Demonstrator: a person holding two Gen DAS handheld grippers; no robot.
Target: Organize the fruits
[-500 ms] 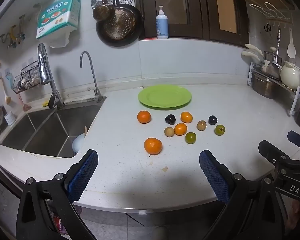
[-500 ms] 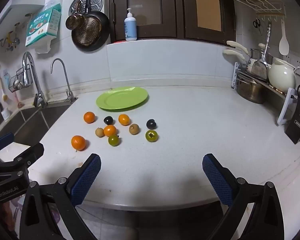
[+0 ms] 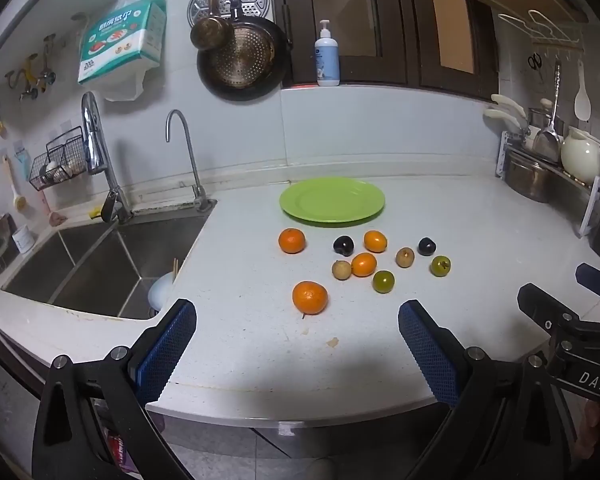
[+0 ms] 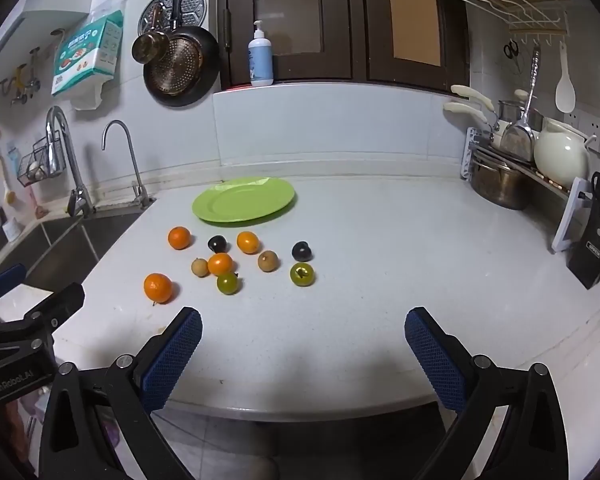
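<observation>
An empty green plate point(image 3: 332, 200) point(image 4: 244, 200) lies at the back of the white counter. In front of it lie several small fruits: a near orange point(image 3: 310, 297) point(image 4: 158, 287), a far orange point(image 3: 291, 240) point(image 4: 179, 237), smaller orange, dark, brown and green ones. My left gripper point(image 3: 298, 350) is open and empty above the counter's front edge, short of the near orange. My right gripper point(image 4: 303, 350) is open and empty, also at the front edge, to the right of the fruits. Each gripper shows at the side of the other's view.
A steel sink point(image 3: 100, 264) with two taps lies left of the fruits. A pot rack with a pot point(image 4: 500, 184), a white jug point(image 4: 560, 156) and a knife block point(image 4: 598, 236) stands along the right wall. A soap bottle point(image 3: 327, 60) stands on the back ledge.
Both views have shifted very slightly; the fruits and plate have not moved and both grippers stay open.
</observation>
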